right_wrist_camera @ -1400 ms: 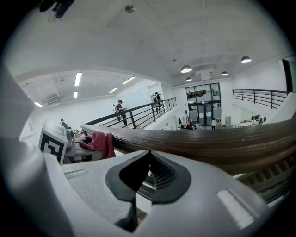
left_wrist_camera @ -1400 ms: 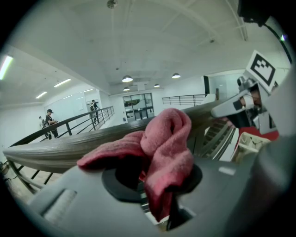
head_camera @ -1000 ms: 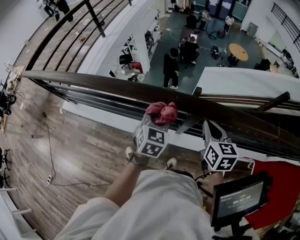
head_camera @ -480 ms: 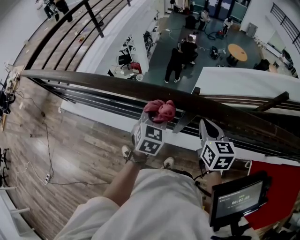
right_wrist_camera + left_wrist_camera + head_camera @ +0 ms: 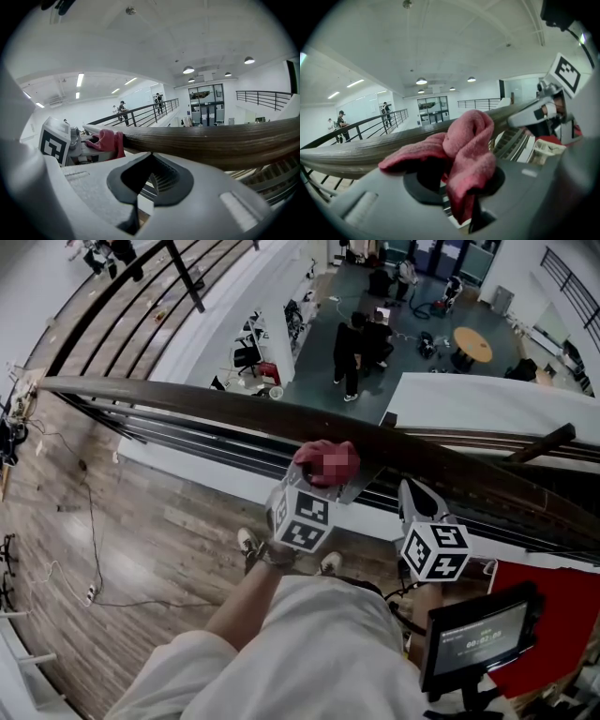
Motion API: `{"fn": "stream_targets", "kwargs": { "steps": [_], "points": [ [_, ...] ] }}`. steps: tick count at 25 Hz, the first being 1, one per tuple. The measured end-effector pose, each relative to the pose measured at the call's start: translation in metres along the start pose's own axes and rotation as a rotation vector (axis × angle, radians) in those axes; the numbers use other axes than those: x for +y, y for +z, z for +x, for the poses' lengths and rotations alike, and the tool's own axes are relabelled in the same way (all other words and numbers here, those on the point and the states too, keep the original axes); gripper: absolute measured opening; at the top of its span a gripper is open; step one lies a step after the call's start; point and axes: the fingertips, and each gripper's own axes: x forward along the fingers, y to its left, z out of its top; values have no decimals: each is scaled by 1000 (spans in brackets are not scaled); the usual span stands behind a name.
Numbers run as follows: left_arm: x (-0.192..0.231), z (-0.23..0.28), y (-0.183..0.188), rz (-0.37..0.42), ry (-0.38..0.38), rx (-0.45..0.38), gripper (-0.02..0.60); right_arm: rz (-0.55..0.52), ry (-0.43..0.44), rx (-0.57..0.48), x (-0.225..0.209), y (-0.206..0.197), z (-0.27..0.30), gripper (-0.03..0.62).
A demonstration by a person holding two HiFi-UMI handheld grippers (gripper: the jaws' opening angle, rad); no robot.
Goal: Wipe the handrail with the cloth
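While its jaws are clenched on the bunched red cloth [image 5: 465, 149], the left gripper [image 5: 322, 482] holds that cloth [image 5: 326, 462] against the near edge of the dark wooden handrail [image 5: 211, 407], fabric touching wood. Just beside it, the right gripper [image 5: 413, 493] points at the same rail [image 5: 213, 140] with its jaws pressed together on nothing, apart from the cloth [image 5: 107, 140]. Beyond the rail, people [image 5: 352, 345] stand on a lower floor, and a small screen [image 5: 480, 634] sits at the person's right.
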Motion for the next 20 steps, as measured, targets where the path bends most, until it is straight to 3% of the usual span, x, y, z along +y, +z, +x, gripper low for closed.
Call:
{"fn": "stream_targets", "kwargs": {
  "steps": [14,20],
  "points": [
    [-24,4,9,37,-70,-6,133,-4,14,1,-3,5,7,3],
    [-31,-4,32,77,-85,-90,130,4,-8,3,-10,1,5,3]
  ]
}}
